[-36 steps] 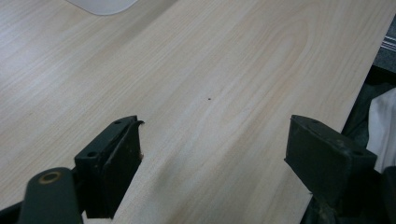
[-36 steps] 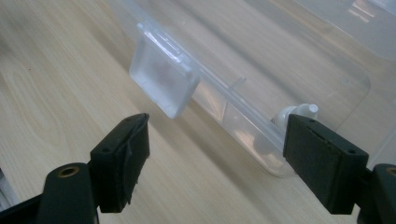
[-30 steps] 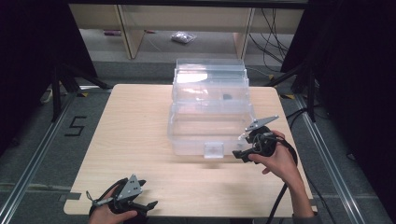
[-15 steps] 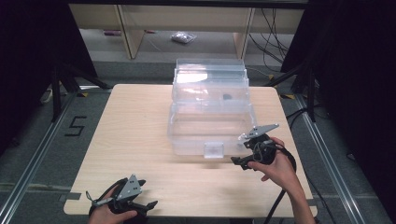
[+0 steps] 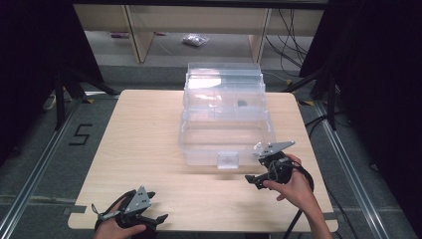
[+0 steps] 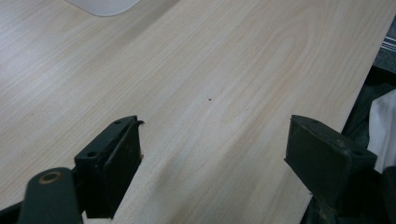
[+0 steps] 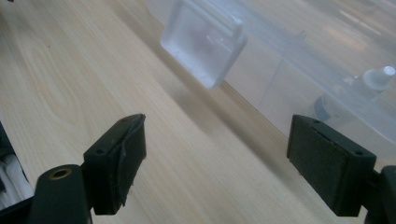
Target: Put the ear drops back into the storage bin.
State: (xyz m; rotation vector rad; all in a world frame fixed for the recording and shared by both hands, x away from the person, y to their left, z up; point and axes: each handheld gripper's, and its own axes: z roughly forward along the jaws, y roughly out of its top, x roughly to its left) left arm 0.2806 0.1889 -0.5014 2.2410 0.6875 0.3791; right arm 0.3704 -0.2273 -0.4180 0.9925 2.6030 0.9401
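A clear plastic box (image 5: 224, 134) stands in the middle of the wooden table (image 5: 144, 144), its lid tipped up at the back. A frosted latch (image 5: 228, 159) (image 7: 203, 42) hangs on its front wall. My right gripper (image 5: 251, 180) (image 7: 217, 158) is low over the table just right of the latch and points at it. Its jaws have just been opening and now stand open with nothing between them. A small white-capped bottle (image 7: 355, 93) shows through the box wall. My left gripper (image 5: 157, 221) (image 6: 212, 154) rests open at the table's front left edge, over bare wood.
A small dark thing (image 5: 242, 103) lies inside the box near the back. Behind the table stands a wooden shelf, with a plastic bag (image 5: 195, 40) on the floor under it. Cables run along the floor at the right. A "5" (image 5: 79, 134) is marked on the floor at the left.
My right gripper has sunk and come toward the table's near side, to the right of the latch. The left gripper has stayed where it was.
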